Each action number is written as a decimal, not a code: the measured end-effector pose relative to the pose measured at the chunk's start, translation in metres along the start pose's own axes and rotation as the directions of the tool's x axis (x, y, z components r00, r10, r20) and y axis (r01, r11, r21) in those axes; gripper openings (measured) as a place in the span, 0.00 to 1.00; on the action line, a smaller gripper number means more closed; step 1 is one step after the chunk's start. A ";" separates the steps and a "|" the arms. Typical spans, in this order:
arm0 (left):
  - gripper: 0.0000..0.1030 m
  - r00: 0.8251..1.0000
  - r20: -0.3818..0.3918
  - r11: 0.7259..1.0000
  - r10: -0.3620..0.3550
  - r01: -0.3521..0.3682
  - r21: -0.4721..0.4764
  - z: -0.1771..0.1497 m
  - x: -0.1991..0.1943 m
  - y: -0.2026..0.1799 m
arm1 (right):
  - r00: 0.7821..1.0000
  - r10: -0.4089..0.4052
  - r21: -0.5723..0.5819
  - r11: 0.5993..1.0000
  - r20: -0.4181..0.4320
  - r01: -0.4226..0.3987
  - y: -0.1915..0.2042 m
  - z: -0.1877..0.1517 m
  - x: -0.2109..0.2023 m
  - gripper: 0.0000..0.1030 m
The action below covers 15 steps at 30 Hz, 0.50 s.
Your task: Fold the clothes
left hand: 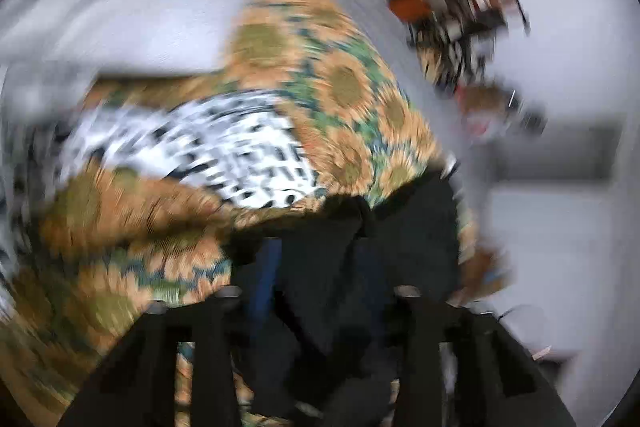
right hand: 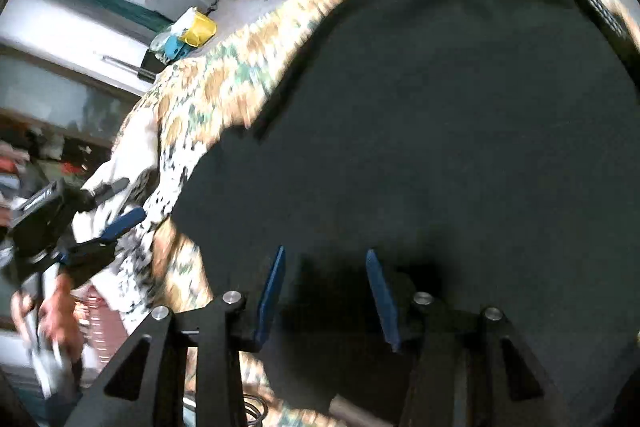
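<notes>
One dark garment (right hand: 440,147) lies spread on the sunflower-print cloth (right hand: 224,87), directly ahead of and beneath the right gripper (right hand: 326,301), whose two blue fingers (right hand: 272,299) stand apart, holding nothing. Dark fabric (left hand: 344,267) bunches between the left gripper (left hand: 316,291) fingers; blur hides their spacing. One black-and-white patterned garment (left hand: 224,155) lies beyond it.

Right gripper (right hand: 326,297) fingers spread apart; left gripper (right hand: 116,205) held by a hand (right hand: 48,319).
</notes>
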State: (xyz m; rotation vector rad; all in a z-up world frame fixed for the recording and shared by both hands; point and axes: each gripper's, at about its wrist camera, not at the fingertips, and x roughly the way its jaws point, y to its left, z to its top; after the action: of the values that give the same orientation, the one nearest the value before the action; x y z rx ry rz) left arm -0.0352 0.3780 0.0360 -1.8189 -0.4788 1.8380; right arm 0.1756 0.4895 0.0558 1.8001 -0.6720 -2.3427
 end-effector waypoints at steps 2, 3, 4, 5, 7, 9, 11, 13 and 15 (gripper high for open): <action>0.18 0.996 -0.030 0.988 0.090 -0.085 0.127 -0.006 0.022 -0.017 | 1.000 -0.015 -0.081 0.997 0.011 0.015 0.024 0.028 0.010 0.49; 0.15 0.989 -0.062 0.981 0.137 -0.126 0.151 -0.009 0.032 -0.011 | 1.000 -0.021 -0.122 0.992 0.017 0.023 0.036 0.042 0.015 0.50; 0.08 0.979 -0.092 0.977 0.182 -0.170 0.125 -0.013 0.044 0.002 | 0.999 -0.028 -0.161 0.986 0.023 0.031 0.049 0.056 0.020 0.51; 0.02 0.966 -0.123 0.972 0.226 -0.214 0.101 -0.016 0.055 0.015 | 0.999 -0.034 -0.184 0.982 0.012 0.035 0.060 0.065 0.028 0.50; 0.02 0.976 -0.116 0.983 0.183 -0.183 0.005 -0.021 0.059 0.041 | 0.999 -0.046 -0.232 0.972 -0.008 0.043 0.084 0.084 0.044 0.50; 0.02 0.979 -0.144 0.988 0.145 -0.152 -0.040 -0.020 0.055 0.052 | 0.997 -0.066 -0.317 0.947 -0.031 0.053 0.105 0.090 0.056 0.46; 0.02 0.971 -0.165 0.983 0.174 -0.180 -0.024 -0.021 0.054 0.053 | 0.989 -0.140 -0.410 0.906 -0.056 0.105 0.117 0.087 0.077 0.30; 0.03 0.969 -0.169 0.982 0.179 -0.186 -0.022 -0.023 0.054 0.055 | 0.974 -0.214 -0.499 0.854 -0.072 0.151 0.129 0.084 0.098 0.15; 0.03 0.974 -0.160 0.985 0.163 -0.171 -0.034 -0.025 0.054 0.059 | 0.973 -0.219 -0.468 0.869 -0.070 0.162 0.121 0.093 0.111 0.15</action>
State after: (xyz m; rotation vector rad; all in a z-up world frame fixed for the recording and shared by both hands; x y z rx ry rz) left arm -0.0149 0.3591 -0.0426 -2.0729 -0.3225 1.7853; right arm 0.0344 0.3679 0.0251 1.8221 0.0894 -2.2259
